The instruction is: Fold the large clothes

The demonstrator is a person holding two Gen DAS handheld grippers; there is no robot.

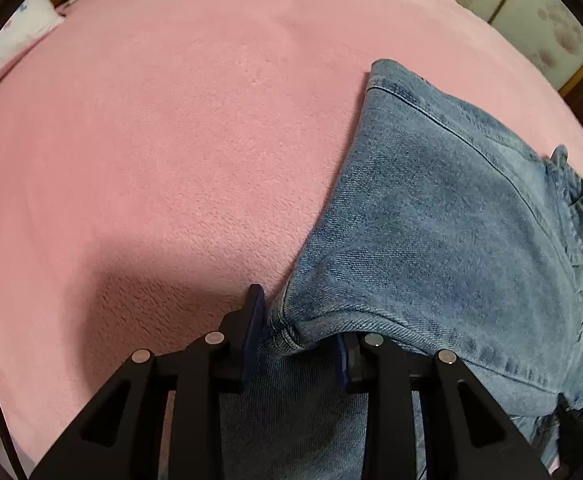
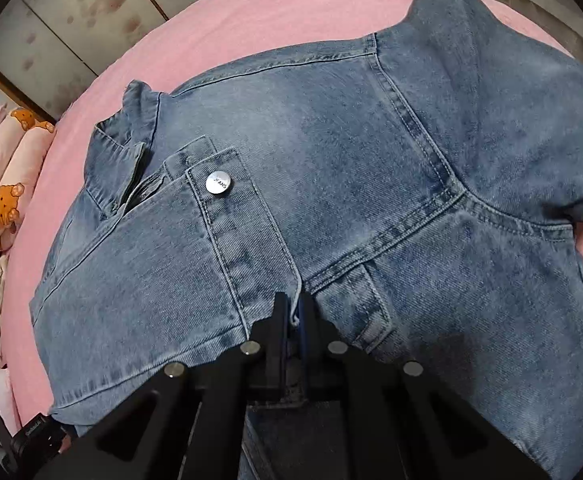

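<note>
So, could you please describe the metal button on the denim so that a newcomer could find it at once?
Start at the pink fleece blanket covering the bed, then the blue denim jacket spread over it. On its stitched front band, left of centre in the right wrist view, sits the round silver metal button, the only shiny thing on the cloth.

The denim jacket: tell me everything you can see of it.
The denim jacket is faded blue denim with stitched seams, a collar and a cuff with a silver button marked JEANS. It lies partly folded and rumpled on the pink blanket. The left gripper clamps a bunched hem edge; the right gripper is shut, pinching fabric near a seam junction.
</note>
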